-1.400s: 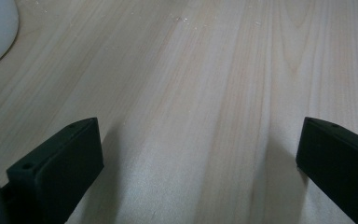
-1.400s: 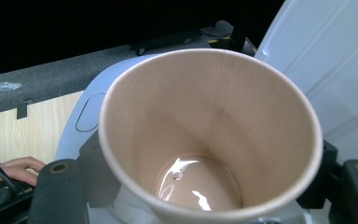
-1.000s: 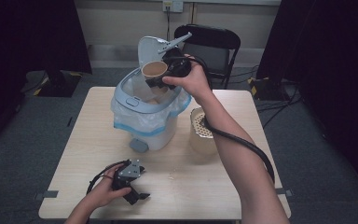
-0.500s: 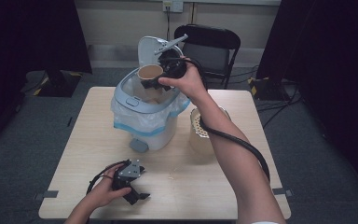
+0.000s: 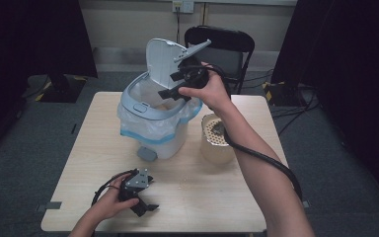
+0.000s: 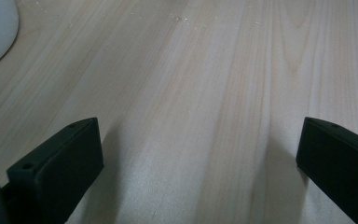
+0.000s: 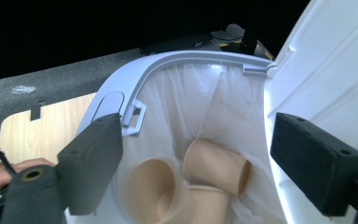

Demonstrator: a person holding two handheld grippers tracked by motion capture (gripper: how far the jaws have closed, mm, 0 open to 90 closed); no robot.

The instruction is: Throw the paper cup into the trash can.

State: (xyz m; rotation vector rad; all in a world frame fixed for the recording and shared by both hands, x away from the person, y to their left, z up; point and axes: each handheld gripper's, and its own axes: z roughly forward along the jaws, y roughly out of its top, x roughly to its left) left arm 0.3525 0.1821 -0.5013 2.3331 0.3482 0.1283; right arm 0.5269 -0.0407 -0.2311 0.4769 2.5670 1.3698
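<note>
Fingers of the right gripper (image 7: pixel 196 163): spread wide and empty, held above the mouth of the pale blue-grey plastic pedal bin (image 5: pixel 150 111) with clear liner and raised lid, where tan paper cups (image 7: pixel 216 165) lay tumbled at the bottom. Left gripper (image 5: pixel 140 200): jaws likewise spread, holding nothing, resting on the light wooden table (image 5: pixel 212 197). Step judged to be the release of a cup; the next move likely called for swinging right to the remaining stack of beige cups (image 5: pixel 216 143) just beside the bin.
</note>
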